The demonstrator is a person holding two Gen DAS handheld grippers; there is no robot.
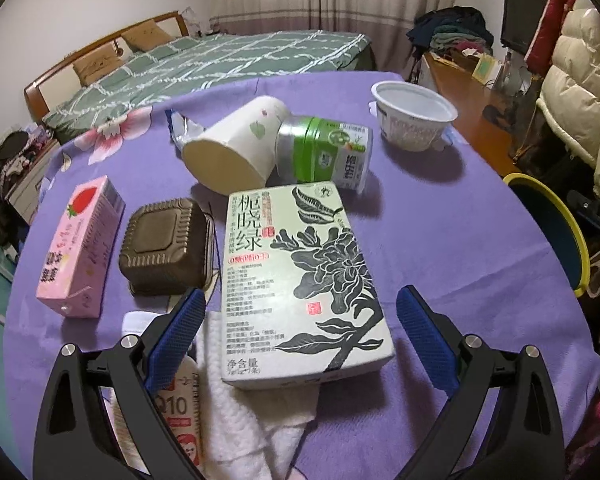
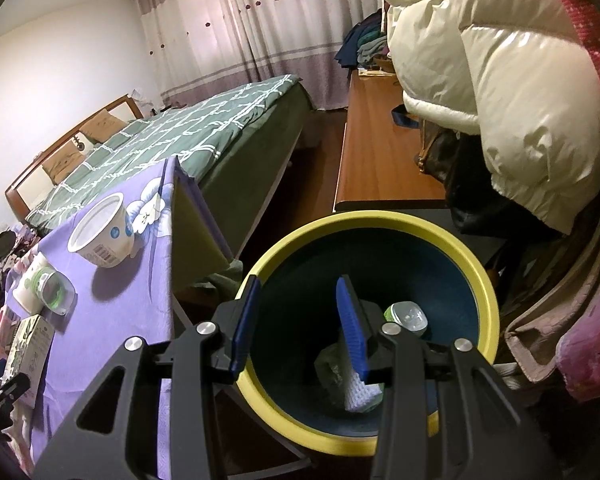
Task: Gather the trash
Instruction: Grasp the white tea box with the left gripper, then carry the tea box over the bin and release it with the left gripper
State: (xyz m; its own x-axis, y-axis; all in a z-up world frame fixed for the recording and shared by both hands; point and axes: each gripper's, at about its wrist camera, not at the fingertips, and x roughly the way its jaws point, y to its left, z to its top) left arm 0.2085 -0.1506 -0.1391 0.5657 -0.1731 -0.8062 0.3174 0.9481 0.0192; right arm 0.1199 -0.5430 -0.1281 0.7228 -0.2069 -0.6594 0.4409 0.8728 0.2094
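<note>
Over at the round dark-blue bin with the yellow rim [image 2: 476,276], the right tool [image 2: 300,322] hangs above the opening, fingers apart and pinching nothing. Down inside the bin lie a clear-lidded green cup [image 2: 408,316], a crumpled clear wrapper [image 2: 330,364] and a white knitted scrap [image 2: 358,394].

Beside the bin, on the purple floral-clothed worktop [image 1: 440,240], the left tool [image 1: 300,320] is spread wide, its blue pads either side of the near end of the flat pale-green tea box with black flower print [image 1: 300,276], not pressing it.

Beyond the box from the left tool: a tipped white paper cup [image 1: 236,144] touching a green-labelled plastic tub on its side [image 1: 328,156], and an upright empty white bowl [image 1: 414,114].

Only the left view shows the brown plastic tray turned upside down [image 1: 168,244], the pink strawberry carton [image 1: 80,248], a white towel [image 1: 236,412] under the box, and a Q10 tube [image 1: 180,408].
</note>
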